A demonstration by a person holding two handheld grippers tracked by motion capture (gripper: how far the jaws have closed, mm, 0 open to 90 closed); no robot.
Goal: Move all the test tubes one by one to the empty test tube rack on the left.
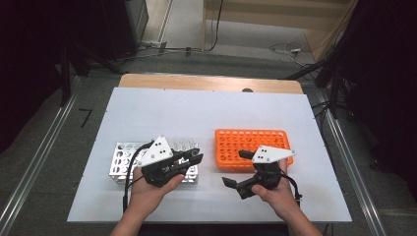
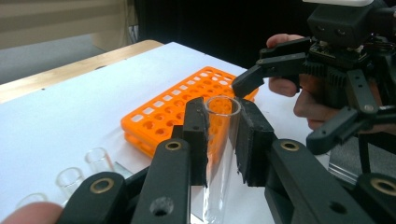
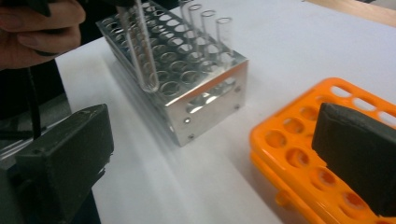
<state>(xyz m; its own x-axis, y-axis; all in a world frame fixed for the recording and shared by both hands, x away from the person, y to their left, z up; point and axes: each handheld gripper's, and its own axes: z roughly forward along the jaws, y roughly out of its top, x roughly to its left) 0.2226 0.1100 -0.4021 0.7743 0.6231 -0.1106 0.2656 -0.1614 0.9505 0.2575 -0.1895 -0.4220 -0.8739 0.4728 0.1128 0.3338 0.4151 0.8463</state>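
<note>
Holding a clear tube (image 2: 220, 154) upright, the left gripper (image 1: 189, 158) has its jaws closed on the glass just below the rim; the mouth stands clear above the pads. Upright grip likely chosen so the tube can go straight down into a hole.

Tube position: lifted, round bottom hanging just above the metal rack (image 3: 187, 84), over holes on the rack's side nearer the orange rack. Whether it is leaving or entering the metal rack I cannot tell.

Right gripper (image 1: 241, 169) hangs near the front edge of the surface (image 1: 162, 110), beside the orange rack (image 1: 251, 147), jaws wide apart and empty. Probably waiting to take the tube, or just standing by.

Both racks sit side by side toward the front of the surface, metal one nearer the left edge, orange nearer the right.

View differences:
- Right gripper view gives the tube's bottom end and its gap over the rack, plus three more tubes (image 3: 205, 32) standing at the rack's far side.
- Left gripper view gives the grip itself and the tube's open rim, with the right gripper's spread jaws beyond.
- High view gives the layout; the held tube is too faint there to make out.
</note>
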